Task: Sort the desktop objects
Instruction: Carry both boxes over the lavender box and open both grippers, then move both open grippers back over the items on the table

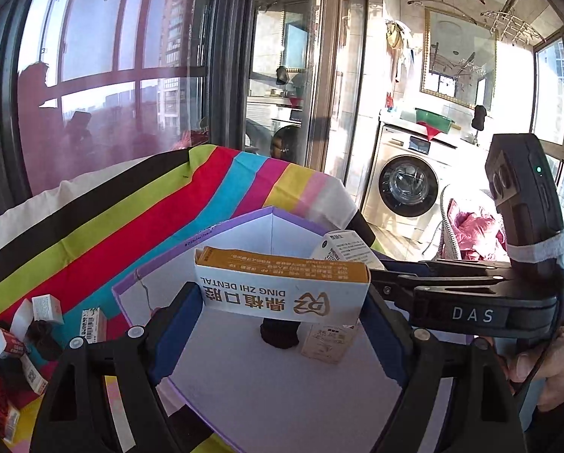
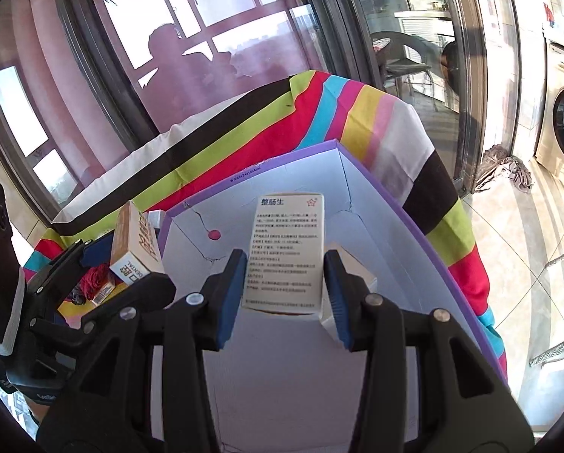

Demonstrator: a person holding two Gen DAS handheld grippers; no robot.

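My left gripper (image 1: 282,302) is shut on an orange-and-white dental box (image 1: 282,287), held above the purple-rimmed white box (image 1: 221,226). Inside that box lie a dark hair tie (image 1: 280,334) and a small beige carton (image 1: 329,341). My right gripper (image 2: 285,283) is shut on a white medicine box (image 2: 287,253) with printed text, held over the same purple-rimmed box (image 2: 414,234). The right gripper shows at the right of the left wrist view (image 1: 470,294), its medicine box (image 1: 342,249) behind the dental box. The left gripper with the dental box (image 2: 136,245) shows at the left of the right wrist view.
A striped multicoloured cloth (image 1: 131,219) covers the table. Several small cartons, dark hair ties and red items (image 1: 29,336) lie on it at the left. A glass door stands behind, and a washing machine (image 1: 406,185) at the right.
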